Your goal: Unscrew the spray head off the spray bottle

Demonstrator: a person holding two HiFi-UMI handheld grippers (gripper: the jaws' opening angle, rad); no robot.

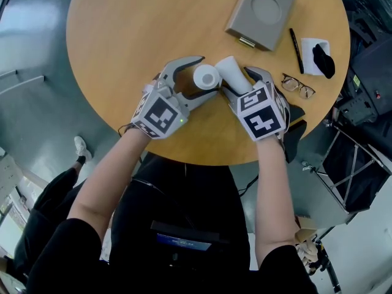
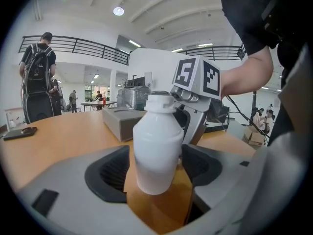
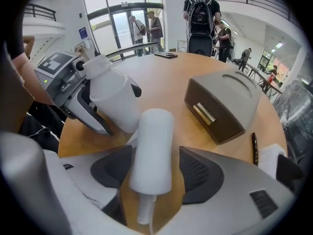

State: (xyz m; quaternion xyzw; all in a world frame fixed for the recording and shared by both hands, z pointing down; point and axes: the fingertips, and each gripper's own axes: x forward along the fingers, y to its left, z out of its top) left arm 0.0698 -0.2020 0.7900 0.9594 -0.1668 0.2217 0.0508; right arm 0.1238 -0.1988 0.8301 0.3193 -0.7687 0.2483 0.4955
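Note:
A white spray bottle body stands upright on the round wooden table, its open neck facing up. My left gripper reaches in from the near side, jaws around the bottle. A sliver of table shows between the left pad and the bottle, so the jaws stand open. The detached white spray head lies between the jaws of my right gripper. In the right gripper view the head points away with its thin tube toward the camera, and there is a gap at the right pad. The two grippers nearly touch.
A grey box sits at the table's far side. A black pen, glasses and a white cloth with a black item lie at the right edge. A phone lies farther off. People stand beyond the table.

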